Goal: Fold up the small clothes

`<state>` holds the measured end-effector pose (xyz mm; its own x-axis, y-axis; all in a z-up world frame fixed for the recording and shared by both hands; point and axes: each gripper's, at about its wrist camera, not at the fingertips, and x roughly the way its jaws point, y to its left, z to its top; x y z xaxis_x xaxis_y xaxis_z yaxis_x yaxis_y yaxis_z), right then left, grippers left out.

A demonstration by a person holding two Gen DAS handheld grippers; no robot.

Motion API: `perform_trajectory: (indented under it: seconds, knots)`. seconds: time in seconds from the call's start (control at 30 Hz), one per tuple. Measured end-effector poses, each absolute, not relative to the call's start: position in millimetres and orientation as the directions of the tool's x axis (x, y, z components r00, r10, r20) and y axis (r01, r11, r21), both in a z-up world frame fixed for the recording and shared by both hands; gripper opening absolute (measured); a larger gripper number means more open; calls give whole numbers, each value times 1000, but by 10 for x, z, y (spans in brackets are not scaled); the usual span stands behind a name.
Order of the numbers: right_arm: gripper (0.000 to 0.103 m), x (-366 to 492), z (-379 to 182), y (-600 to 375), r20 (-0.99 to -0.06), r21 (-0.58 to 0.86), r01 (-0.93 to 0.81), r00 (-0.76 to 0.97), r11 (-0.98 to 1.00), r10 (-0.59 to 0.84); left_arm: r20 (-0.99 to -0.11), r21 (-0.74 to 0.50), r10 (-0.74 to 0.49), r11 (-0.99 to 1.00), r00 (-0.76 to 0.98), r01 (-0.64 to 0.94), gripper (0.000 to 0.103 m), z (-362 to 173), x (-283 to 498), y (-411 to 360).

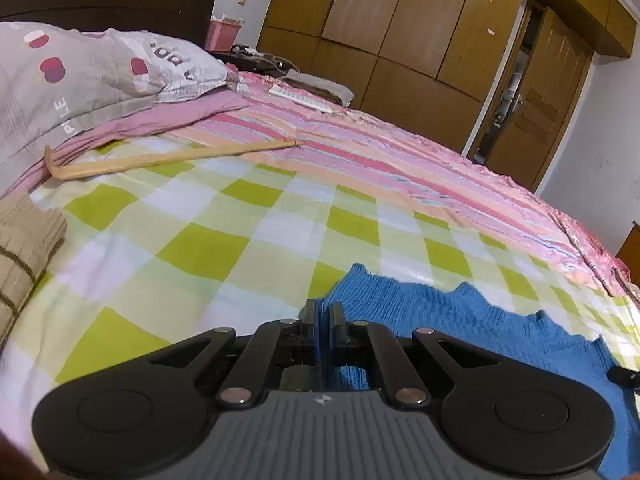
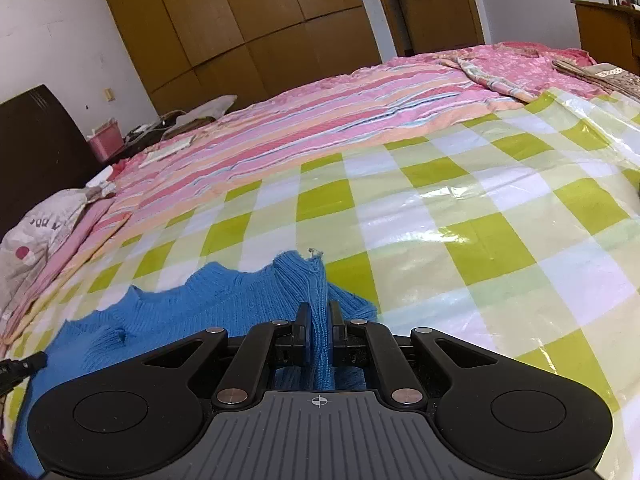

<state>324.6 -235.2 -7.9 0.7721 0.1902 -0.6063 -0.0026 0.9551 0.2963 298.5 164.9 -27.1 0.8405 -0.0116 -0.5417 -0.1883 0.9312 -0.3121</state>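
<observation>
Sweater (image 1: 460, 320) between both grippers' fingers

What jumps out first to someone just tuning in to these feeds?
The bright blue knitted garment lies on the green-checked cover, and both tongs are shut on its edge: left tongs and right tongs. Behind it runs a pink striped quilt, with a grey pillow at the left.
</observation>
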Motion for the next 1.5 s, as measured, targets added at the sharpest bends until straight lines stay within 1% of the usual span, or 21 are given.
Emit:
perform_trajectory:
  seconds: [0.1,0.17,0.23,0.33,0.37,0.43,0.47,0.5,0.6,0.67,0.73,0.77,0.8,0.83,0.9,1.03,1.17,1.23,1.3,1.43,1.5]
  knots:
    - [7,3238,-27,-2338,-593,312,-21,777,950,212,-527,-352,-70,925,847,-143,12,-218,2991,1652]
    - [7,3252,1,-2320,-591,321,-32,774,946,227,-524,-370,-86,919,847,-136,12,-206,2988,1653]
    - [14,3282,3,-2305,-602,324,-38,763,945,237,-531,-371,-104,921,841,-120,13,-216,3003,1650]
    - [16,3304,-18,-2324,-607,348,-37,753,937,255,-538,-380,-123,918,834,-110,15,-229,3025,1646]
    - [18,3313,-26,-2332,-607,360,-43,747,932,269,-536,-387,-132,916,834,-103,18,-230,3031,1645]
    - [28,3336,-44,-2319,-614,369,-53,736,928,286,-533,-384,-142,919,834,-89,26,-228,3040,1626]
    - [29,3349,-50,-2299,-620,360,-62,730,931,288,-538,-372,-142,925,831,-83,33,-229,3048,1607]
    - [30,3357,-55,-2276,-626,349,-68,725,935,287,-544,-355,-139,932,827,-77,37,-230,3055,1580]
    - [30,3361,-63,-2239,-632,348,-91,712,933,305,-552,-321,-138,946,823,-57,37,-240,3061,1509]
    - [32,3354,-61,-2221,-631,345,-109,708,932,316,-552,-298,-130,953,823,-49,37,-233,3064,1468]
    - [32,3370,-68,-2182,-647,307,-116,703,945,296,-563,-271,-107,961,819,-61,33,-235,3079,1438]
    - [31,3380,-76,-2160,-656,289,-117,698,950,286,-569,-268,-97,961,817,-73,23,-244,3086,1439]
    - [29,3389,-81,-2142,-664,276,-116,694,954,277,-573,-272,-94,959,814,-80,15,-254,3081,1451]
    - [23,3395,-81,-2134,-668,270,-112,693,956,270,-571,-285,-97,955,815,-86,13,-260,3076,1470]
    - [10,3399,-58,-2136,-670,271,-101,694,957,263,-554,-297,-94,950,827,-91,12,-243,3050,1498]
    - [8,3286,111,-2188,-602,324,-119,740,939,301,-482,-364,-120,928,868,-74,12,-94,2968,1574]
    - [8,3119,316,-2267,-497,386,-146,799,911,339,-417,-393,-112,917,902,-67,12,60,2887,1634]
    - [8,3093,334,-2310,-466,401,-136,821,906,330,-407,-386,-98,919,908,-73,12,86,2884,1644]
    - [8,3156,250,-2311,-498,375,-105,815,921,296,-429,-352,-73,931,901,-92,12,29,2921,1625]
    - [8,3264,-7,-2296,-578,302,-48,785,952,223,-508,-298,-31,944,861,-143,12,-235,3026,1602]
    - [8,3269,-84,-2295,-600,271,-32,776,962,195,-534,-266,-11,951,846,-156,12,-344,3060,1579]
